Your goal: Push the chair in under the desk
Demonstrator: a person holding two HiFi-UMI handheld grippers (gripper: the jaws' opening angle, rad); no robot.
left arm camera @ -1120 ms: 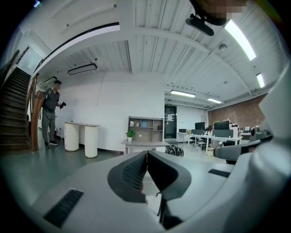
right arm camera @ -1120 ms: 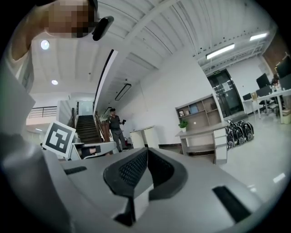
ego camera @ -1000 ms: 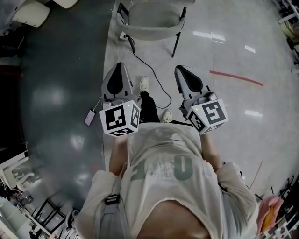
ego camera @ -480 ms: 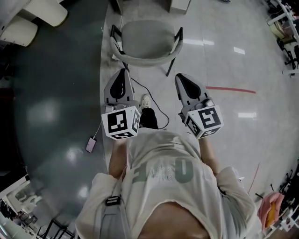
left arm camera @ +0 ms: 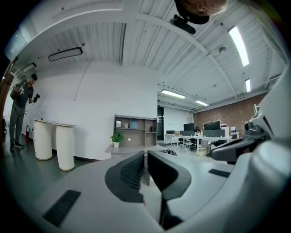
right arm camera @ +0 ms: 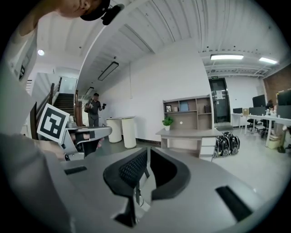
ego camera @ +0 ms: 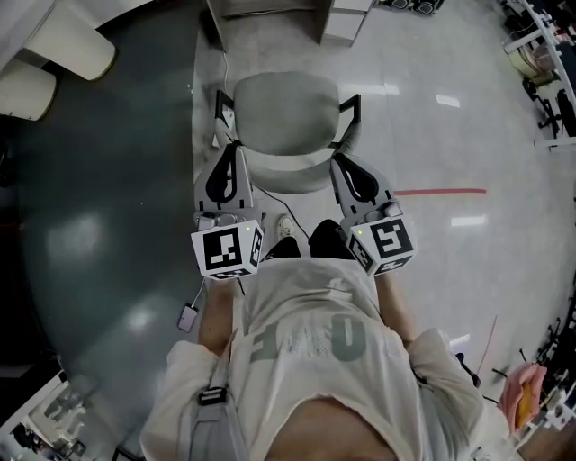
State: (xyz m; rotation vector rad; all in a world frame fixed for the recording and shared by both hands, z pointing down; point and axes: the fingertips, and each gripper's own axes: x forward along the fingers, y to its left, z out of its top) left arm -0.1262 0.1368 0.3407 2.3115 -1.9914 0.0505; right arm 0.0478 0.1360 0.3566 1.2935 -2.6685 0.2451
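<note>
A grey chair (ego camera: 286, 124) with black arm frames stands on the pale floor, facing a grey desk (ego camera: 270, 11) at the top of the head view. My left gripper (ego camera: 233, 151) is shut and empty, its tip at the left end of the chair's curved back. My right gripper (ego camera: 339, 166), also shut and empty, has its tip at the right end. Whether either tip touches the chair I cannot tell. In the left gripper view the shut jaws point at the desk (left arm camera: 129, 148). The right gripper view shows that desk (right arm camera: 186, 133) beyond its shut jaws. Both gripper bodies hide the chair there.
A phone (ego camera: 187, 317) lies on the dark floor (ego camera: 90, 225) at my left, and a black cable (ego camera: 268, 193) runs under the chair. A red floor line (ego camera: 441, 191) is to the right. White pedestals (left arm camera: 54, 145) and a person (left arm camera: 20, 109) stand far left; backpacks (right arm camera: 227, 144) sit beside the desk.
Both grippers have travelled forward with the person, from well short of the chair up to its back. The chair and desk now sit lower and nearer in the head view.
</note>
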